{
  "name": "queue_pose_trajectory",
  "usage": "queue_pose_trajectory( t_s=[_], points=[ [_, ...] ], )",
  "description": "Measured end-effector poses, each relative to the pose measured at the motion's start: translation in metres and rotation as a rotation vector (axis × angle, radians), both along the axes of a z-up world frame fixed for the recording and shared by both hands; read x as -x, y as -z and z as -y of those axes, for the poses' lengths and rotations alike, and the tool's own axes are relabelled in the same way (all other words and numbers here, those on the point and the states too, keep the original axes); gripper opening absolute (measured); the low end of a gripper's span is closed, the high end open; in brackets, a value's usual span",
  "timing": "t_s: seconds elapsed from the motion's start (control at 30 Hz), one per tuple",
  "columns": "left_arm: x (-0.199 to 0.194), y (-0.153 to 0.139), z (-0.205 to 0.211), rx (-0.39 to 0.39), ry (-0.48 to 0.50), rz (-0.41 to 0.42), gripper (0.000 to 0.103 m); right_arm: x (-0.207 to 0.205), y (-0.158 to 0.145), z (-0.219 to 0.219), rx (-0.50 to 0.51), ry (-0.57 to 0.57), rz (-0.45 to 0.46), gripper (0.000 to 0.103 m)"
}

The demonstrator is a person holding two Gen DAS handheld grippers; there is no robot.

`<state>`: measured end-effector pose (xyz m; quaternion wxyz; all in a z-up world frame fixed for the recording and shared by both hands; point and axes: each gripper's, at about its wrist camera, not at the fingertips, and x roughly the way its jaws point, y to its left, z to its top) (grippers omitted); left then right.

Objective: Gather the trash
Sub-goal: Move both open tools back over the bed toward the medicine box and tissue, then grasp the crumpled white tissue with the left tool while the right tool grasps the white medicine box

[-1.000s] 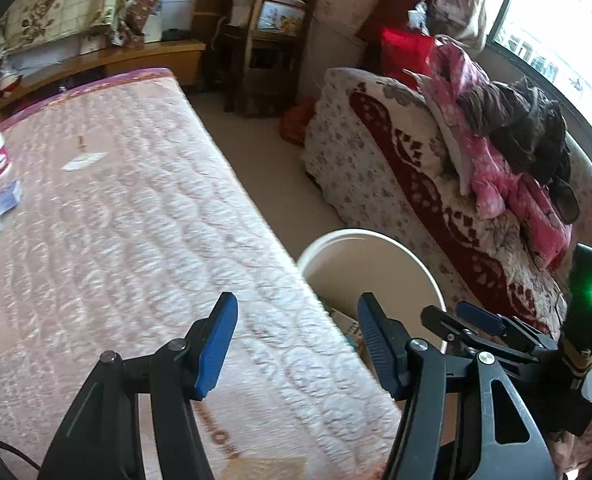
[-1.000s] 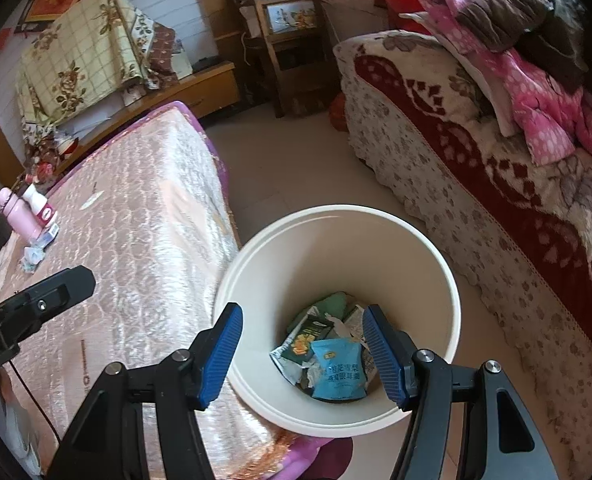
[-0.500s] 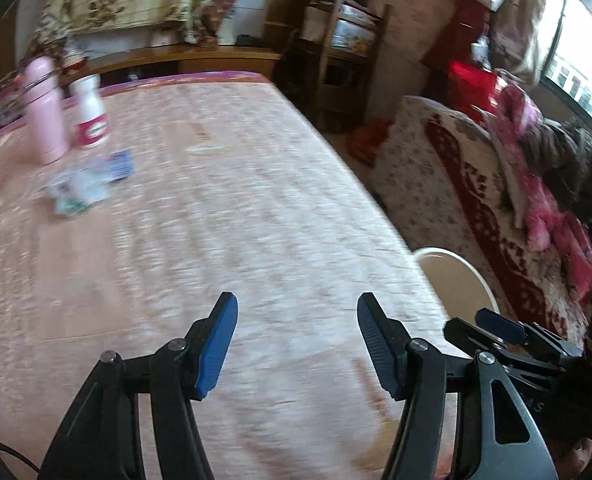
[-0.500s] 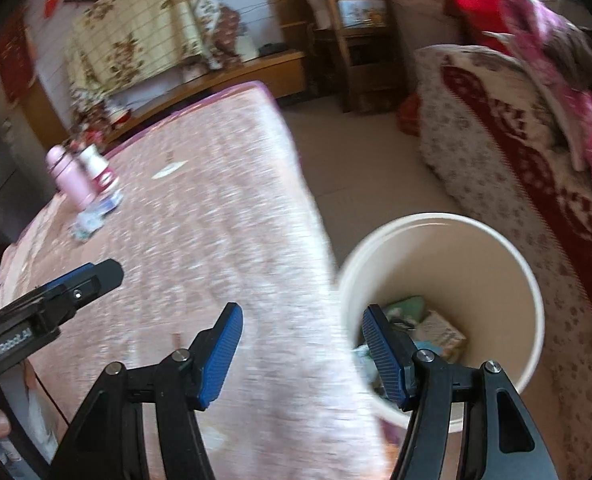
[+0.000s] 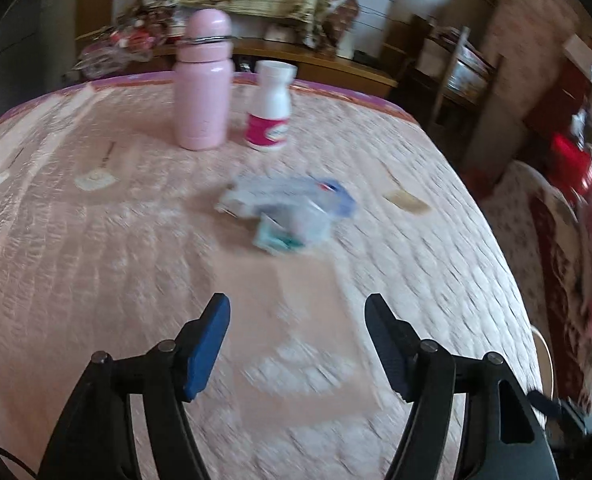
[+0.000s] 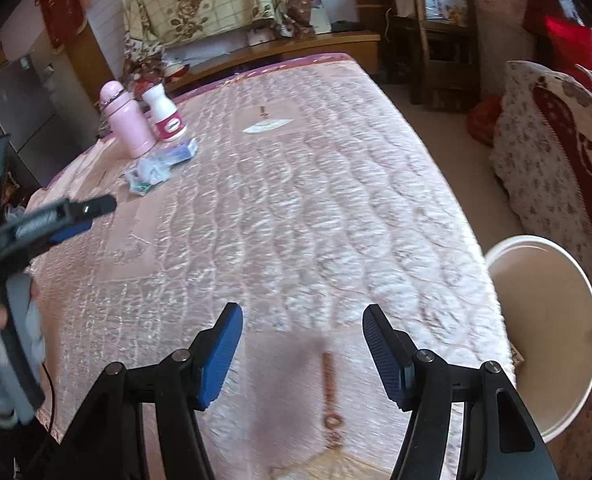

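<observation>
While the pink quilted mattress (image 5: 96, 240) fills both views, the white bin (image 6: 552, 320) is seen low to the right of the right gripper (image 6: 300, 344), beside the bed edge. A crumpled heap of wrappers (image 5: 288, 212) is found straight ahead of the left gripper (image 5: 298, 340), well apart from its fingertips, long axis crosswise, just short of the pink flask (image 5: 204, 84) and white pill bottle (image 5: 270, 108). Left jaws are opening, nothing between them; right jaws are held apart, empty. The left hand is judged the nearer.

The pink quilted satin-like mattress cover (image 6: 316, 208) is showing a soft sheen. The pink smooth bottle (image 5: 204, 84) and white plastic bucket (image 6: 552, 320) are appearing matt.
</observation>
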<state>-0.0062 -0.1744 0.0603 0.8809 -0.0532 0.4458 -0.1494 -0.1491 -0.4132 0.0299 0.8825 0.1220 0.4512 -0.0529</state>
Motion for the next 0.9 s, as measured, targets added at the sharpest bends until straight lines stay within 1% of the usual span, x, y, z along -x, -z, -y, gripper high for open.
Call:
queue_pose_trajectory(
  t_s=[0.13,0.2,0.33,0.43,0.53,0.63,0.77,0.83,0.9],
  points=[
    [-0.025,-0.003,-0.006,-0.003,-0.006,0.019,0.071,-0.015,0.002,-0.007,0.013,-0.024,-0.011,0.066],
    [-0.044,-0.006,-0.008,-0.02,-0.026,0.033,0.071,-0.021,0.002,-0.009,0.014,-0.032,-0.012,0.066],
    [-0.077,-0.011,-0.009,-0.081,-0.068,0.065,0.071,-0.033,0.005,-0.013,-0.001,-0.042,-0.02,0.066],
    [-0.109,-0.003,-0.005,-0.137,-0.106,0.058,0.071,-0.035,0.003,-0.017,-0.007,-0.057,-0.01,0.066],
    [-0.128,0.007,0.0,-0.18,-0.127,0.048,0.071,-0.038,0.0,-0.019,-0.006,-0.072,-0.006,0.066],
    [-0.138,0.014,0.007,-0.206,-0.113,0.041,0.071,-0.041,-0.001,-0.017,-0.016,-0.072,-0.002,0.066],
    [-0.145,0.031,0.023,-0.255,-0.05,-0.022,0.071,-0.046,0.001,-0.013,-0.035,-0.065,0.001,0.066],
    [-0.14,0.033,0.023,-0.235,-0.032,-0.035,0.071,-0.047,0.003,-0.011,-0.046,-0.062,0.0,0.066],
    [-0.129,0.035,0.021,-0.167,0.016,-0.102,0.071,-0.048,0.003,-0.01,-0.045,-0.06,-0.001,0.066]
  ],
)
